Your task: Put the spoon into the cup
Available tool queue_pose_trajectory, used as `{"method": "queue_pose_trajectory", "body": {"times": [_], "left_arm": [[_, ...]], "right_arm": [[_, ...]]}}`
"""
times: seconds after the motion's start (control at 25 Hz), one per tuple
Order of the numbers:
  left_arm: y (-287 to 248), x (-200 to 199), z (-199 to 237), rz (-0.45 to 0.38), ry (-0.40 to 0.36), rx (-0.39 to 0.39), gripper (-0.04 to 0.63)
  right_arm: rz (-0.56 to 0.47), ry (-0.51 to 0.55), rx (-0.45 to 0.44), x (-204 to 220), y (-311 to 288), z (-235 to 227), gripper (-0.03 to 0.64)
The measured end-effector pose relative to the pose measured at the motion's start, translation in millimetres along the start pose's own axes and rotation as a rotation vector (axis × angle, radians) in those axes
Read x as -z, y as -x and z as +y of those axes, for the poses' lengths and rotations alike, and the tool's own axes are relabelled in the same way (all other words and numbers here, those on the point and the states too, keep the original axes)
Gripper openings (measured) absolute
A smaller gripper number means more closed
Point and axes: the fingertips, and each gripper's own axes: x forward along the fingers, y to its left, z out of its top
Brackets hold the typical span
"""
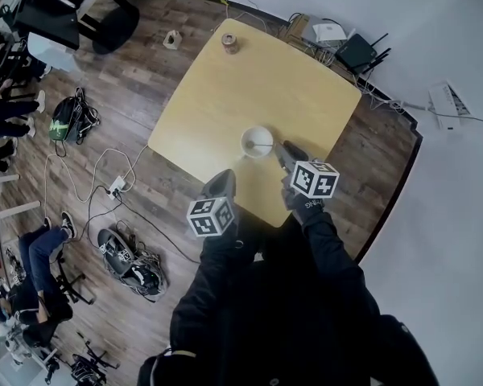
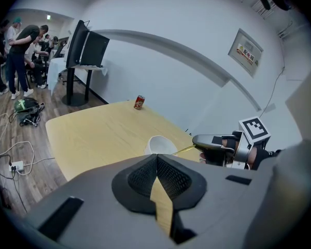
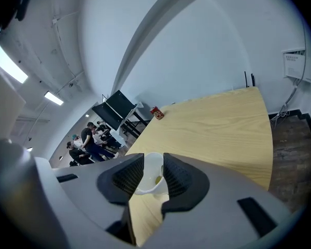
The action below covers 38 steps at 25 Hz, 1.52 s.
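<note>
The spoon (image 2: 182, 150) rests with its bowl down inside the white cup (image 1: 256, 142), and its handle leans over the right rim toward the right tool (image 3: 153, 162). That tool's jaws stand spread with nothing pinched; the cup shows through the gap between them. The cup stands upright toward the near edge of the counter (image 1: 225, 87). The left tool (image 2: 156, 157) hovers nearer and to the cup's left, jaws pressed together on nothing. The spoon looks delivered, so what matters now is a clean exit. Draw the right tool straight back along the handle's line, jaws wide, so neither pad snags the handle and tips the cup. A red can (image 1: 230, 43) stands at the far edge, well apart.
</note>
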Motion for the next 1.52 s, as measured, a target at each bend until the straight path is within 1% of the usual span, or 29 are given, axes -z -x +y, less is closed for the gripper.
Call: {"method": "queue_pose_trajectory", "body": {"times": [0.2,0.4,0.52,0.56,0.68,0.96,1.08,1.28,1.52], "left_arm": [[8,-3,-5,-0.014,-0.001,0.015,0.033],[16,-15,-20,-0.036,-0.025,0.04,0.034],[23,-25,-32,-0.053,-0.051,0.059,0.032],[25,-29,-37,-0.06,-0.062,0.067,0.033],[35,-44,-52,-0.093,-0.103,0.091,0.033],[59,-87,-94,-0.18,-0.184,0.135,0.033],[66,-110,-118,-0.218,-0.237,0.166,0.033],[76,-140,-152,-0.272,-0.32,0.205,0.033],[81,-153,-167,-0.297,-0.351,0.219,0.033]], "right_arm": [[-0.04,0.007,0.007,-10,20,2,0.153],[-0.093,0.055,0.032,-32,50,9,0.153],[-0.113,0.113,0.077,-41,72,17,0.091],[-0.122,0.131,0.08,-44,79,21,0.056],[-0.16,0.18,0.052,-56,99,43,0.023],[-0.267,0.328,-0.016,-93,140,102,0.022],[-0.298,0.376,-0.029,-105,152,120,0.023],[-0.325,0.419,-0.045,-117,165,134,0.022],[-0.352,0.453,-0.051,-129,174,143,0.023]]}}
